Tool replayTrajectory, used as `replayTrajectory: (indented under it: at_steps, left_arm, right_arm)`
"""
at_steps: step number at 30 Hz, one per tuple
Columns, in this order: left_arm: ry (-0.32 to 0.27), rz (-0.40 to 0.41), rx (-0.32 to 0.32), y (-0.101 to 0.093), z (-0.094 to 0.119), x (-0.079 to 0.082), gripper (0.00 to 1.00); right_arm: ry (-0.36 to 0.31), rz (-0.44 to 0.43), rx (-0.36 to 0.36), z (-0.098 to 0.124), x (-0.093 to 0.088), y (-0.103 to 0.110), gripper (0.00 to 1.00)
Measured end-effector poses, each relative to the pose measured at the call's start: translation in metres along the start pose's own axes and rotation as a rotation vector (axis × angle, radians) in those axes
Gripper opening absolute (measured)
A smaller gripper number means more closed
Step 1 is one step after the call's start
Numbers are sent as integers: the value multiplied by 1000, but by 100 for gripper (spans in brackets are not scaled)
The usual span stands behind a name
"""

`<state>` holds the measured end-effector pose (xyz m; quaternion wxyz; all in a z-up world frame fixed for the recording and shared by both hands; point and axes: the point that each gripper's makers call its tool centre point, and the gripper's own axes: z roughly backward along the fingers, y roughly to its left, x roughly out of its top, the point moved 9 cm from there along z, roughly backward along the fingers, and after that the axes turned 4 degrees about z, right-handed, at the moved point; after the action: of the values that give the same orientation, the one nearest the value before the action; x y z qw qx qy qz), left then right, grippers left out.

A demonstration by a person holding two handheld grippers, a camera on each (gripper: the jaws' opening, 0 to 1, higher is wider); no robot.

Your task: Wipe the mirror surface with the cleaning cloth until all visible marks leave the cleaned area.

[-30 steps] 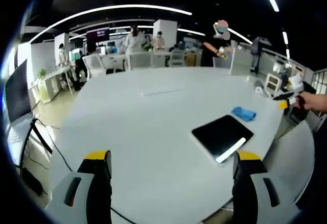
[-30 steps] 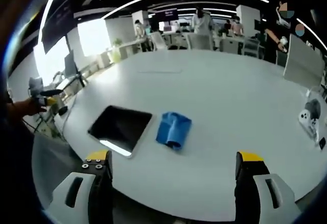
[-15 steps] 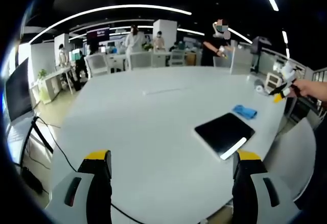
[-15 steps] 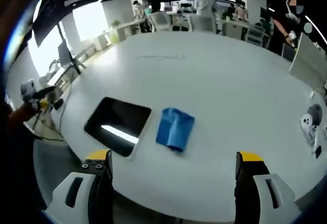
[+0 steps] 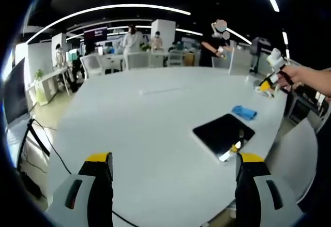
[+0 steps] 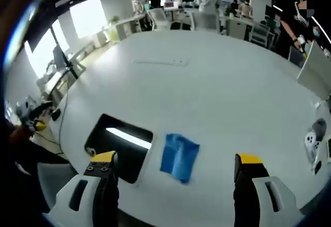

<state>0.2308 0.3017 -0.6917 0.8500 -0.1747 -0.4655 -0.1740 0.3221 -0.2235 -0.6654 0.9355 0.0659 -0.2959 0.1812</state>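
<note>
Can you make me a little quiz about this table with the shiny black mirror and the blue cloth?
1. True or false: the cloth lies on top of the mirror.
2. In the right gripper view, which lies between the right gripper's jaws? A. the cloth B. a cup C. a book
3. Fill in: both grippers are ____, holding nothing.

Key
1. False. The cloth lies on the table beside the mirror, not on it.
2. A. The cloth sits in the gap between the two jaws, with the mirror off to the left in that view.
3. Open. The left gripper also has its jaws wide apart.
</note>
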Motion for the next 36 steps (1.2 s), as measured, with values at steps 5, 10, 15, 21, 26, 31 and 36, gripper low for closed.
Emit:
replayTrajectory:
  at_steps: [5,10,15,21,26,31,36]
  left_arm:
    - [-11,8,4,1,1,3,100]
    - [5,0,0,1,-3,-2,100]
    - [22,5,-3,2,-6,-6,99]
    - [35,16,8,5,-5,-10,99]
    - [51,17,9,5,-4,-15,99]
    - [67,16,12,6,-1,-18,99]
    - [74,16,17,11,0,-19,99]
  right_arm:
    - [0,18,5,-5,4,4,91]
    - [9,15,-1,-22,3,2,83]
    - [31,-13,10,-44,-5,-2,59]
    - [60,-43,32,-73,-15,-1,41]
    - [82,-45,23,-92,-22,-1,37]
    - [112,-68,12,-108,-30,-2,32]
    - [126,-69,19,-125,-37,3,23]
